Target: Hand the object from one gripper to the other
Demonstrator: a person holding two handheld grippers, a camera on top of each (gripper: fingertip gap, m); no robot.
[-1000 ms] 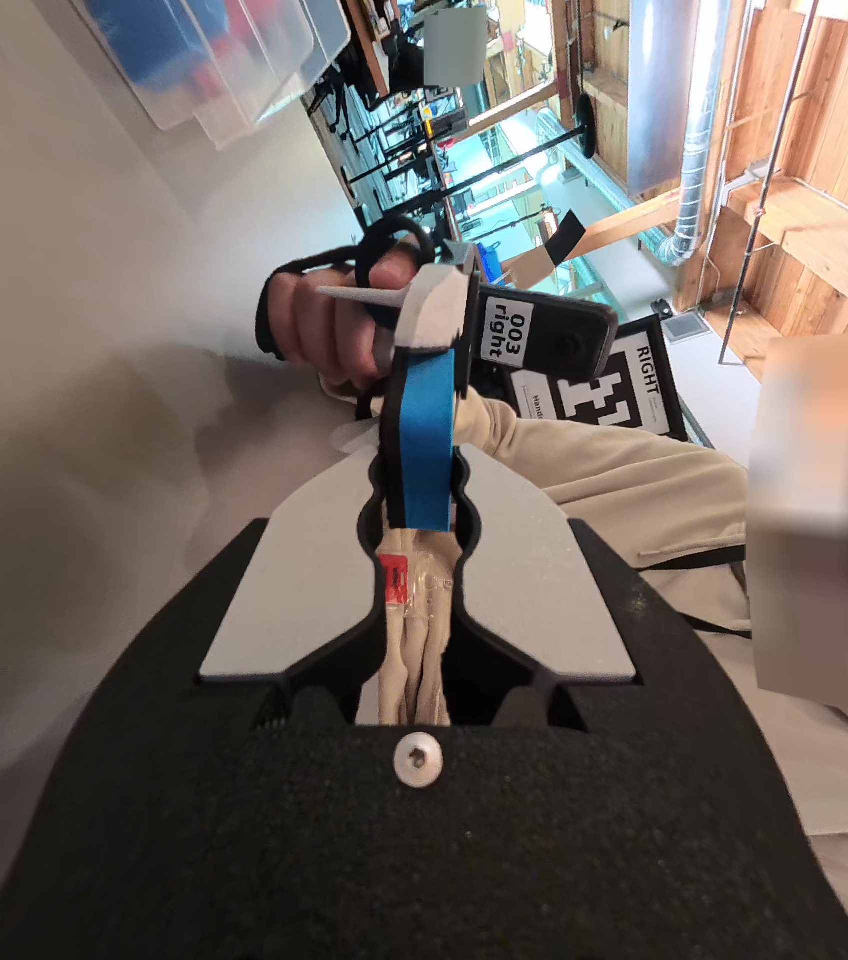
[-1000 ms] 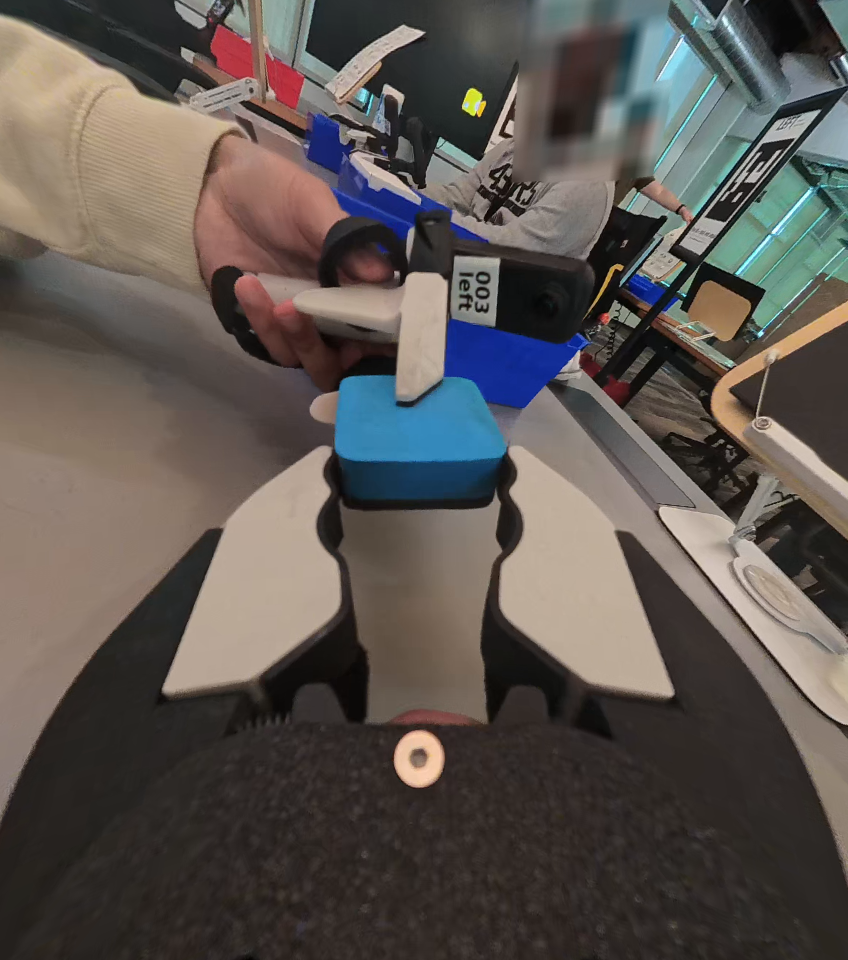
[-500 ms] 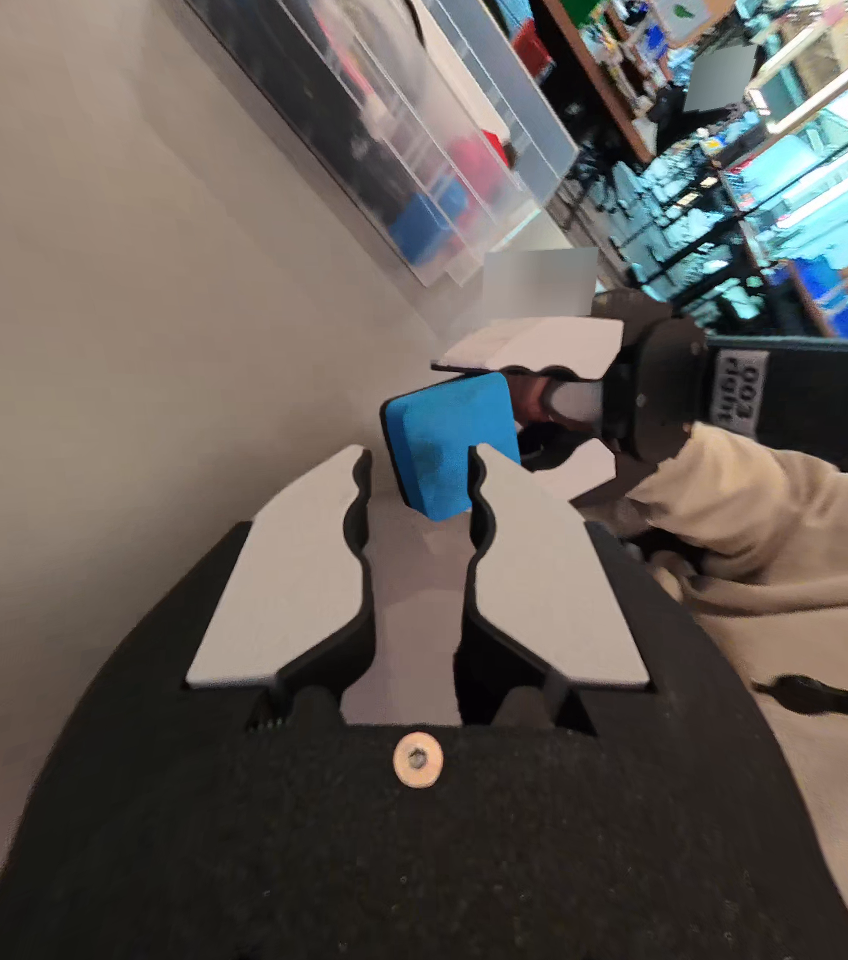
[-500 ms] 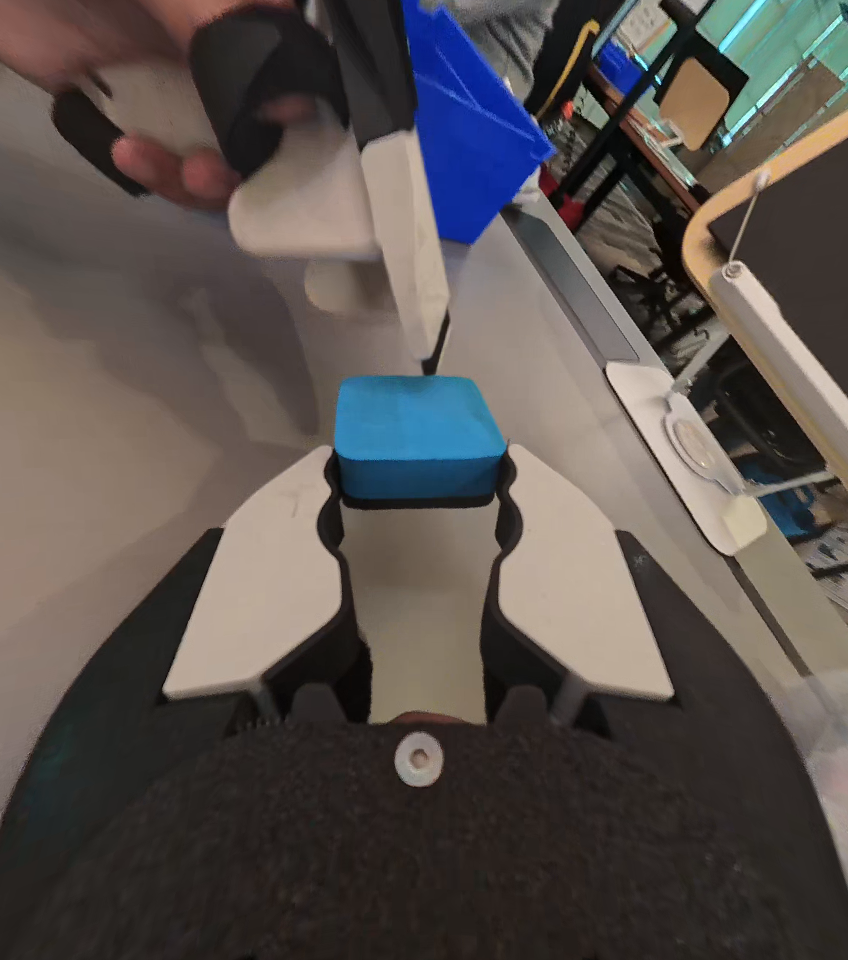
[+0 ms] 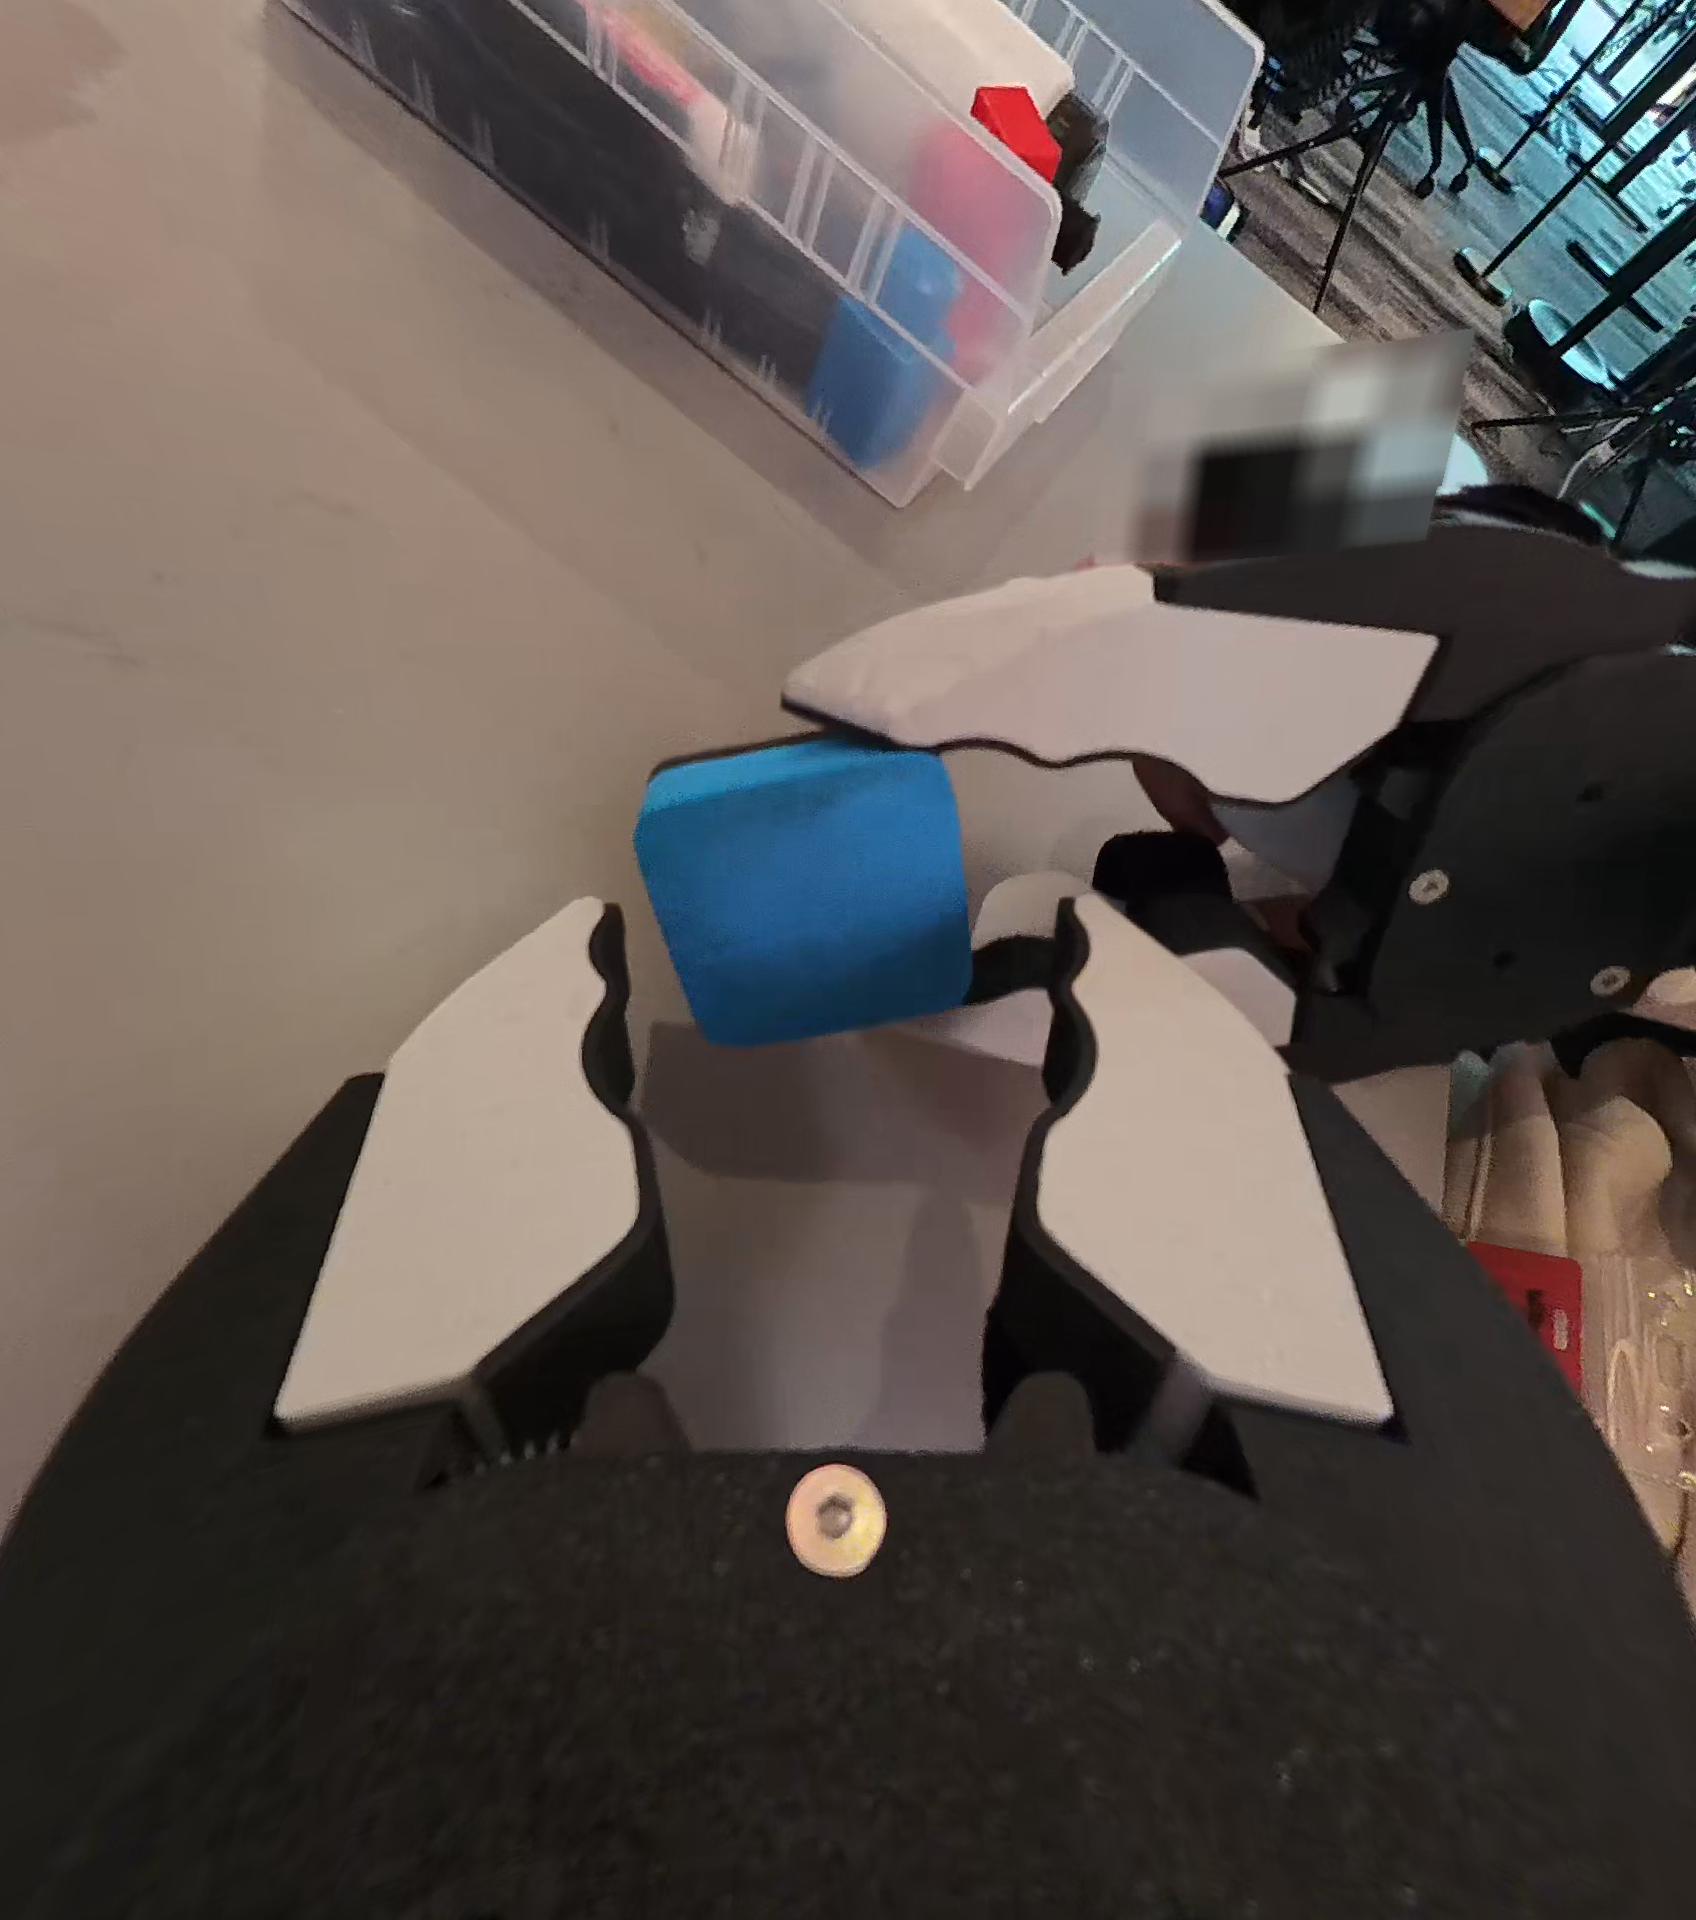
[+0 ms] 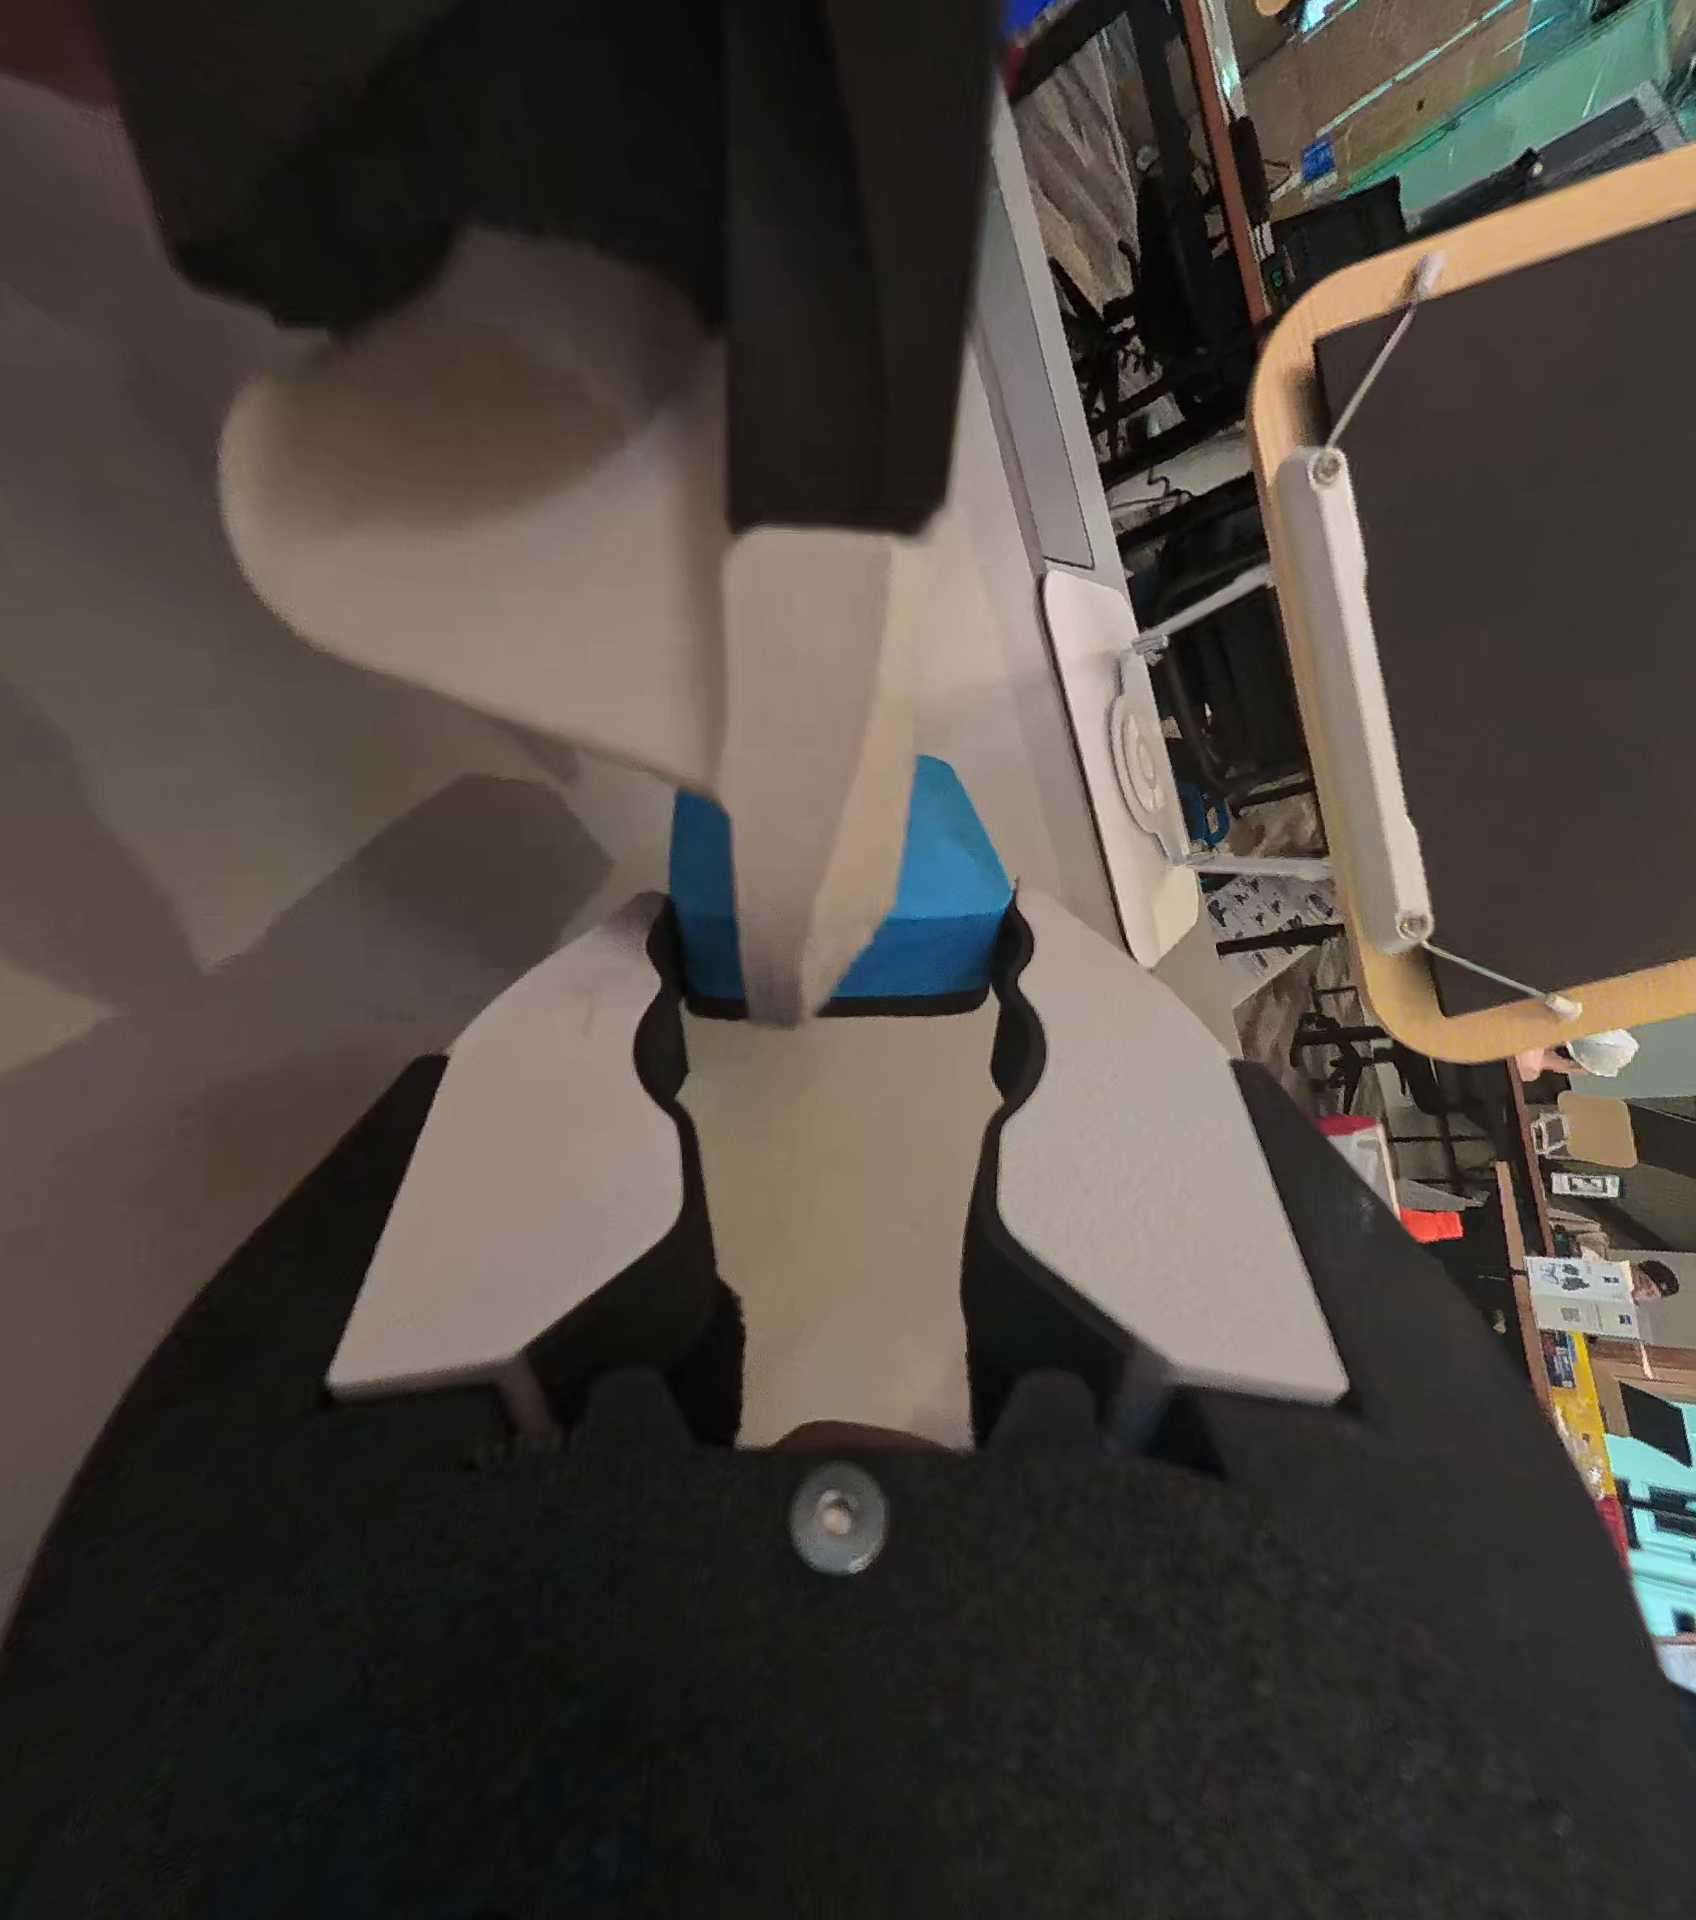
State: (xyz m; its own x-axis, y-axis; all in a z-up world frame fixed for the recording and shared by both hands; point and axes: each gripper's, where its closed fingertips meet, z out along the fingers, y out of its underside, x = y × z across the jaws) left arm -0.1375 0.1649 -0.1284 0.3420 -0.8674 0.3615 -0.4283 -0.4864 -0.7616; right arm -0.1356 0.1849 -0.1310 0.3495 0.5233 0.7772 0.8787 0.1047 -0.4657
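Observation:
A blue foam block [image 5: 802,894] is clamped between the tips of my right gripper [image 6: 839,935], which reaches in from the right in the left wrist view, its upper finger [image 5: 1083,675] lying over the block. The block [image 6: 937,883] is held above the pale table. My left gripper [image 5: 836,935] is open wide, its two tips on either side of the block's near end, not pressing on it. In the right wrist view one left finger [image 6: 802,748] crosses over the block from above and hides its middle.
A clear plastic compartment box [image 5: 823,208] with red and blue items lies on the table [image 5: 200,623] beyond the grippers. A beige sleeve [image 5: 1602,1351] is at the right. A wood-rimmed black board [image 6: 1550,571] and a white base plate [image 6: 1135,748] stand past the table edge. The grippers are tip to tip, or close to it.
My left gripper has opened wider and swung round the block. The block has stayed in the right gripper. Both views have tilted down toward the table.

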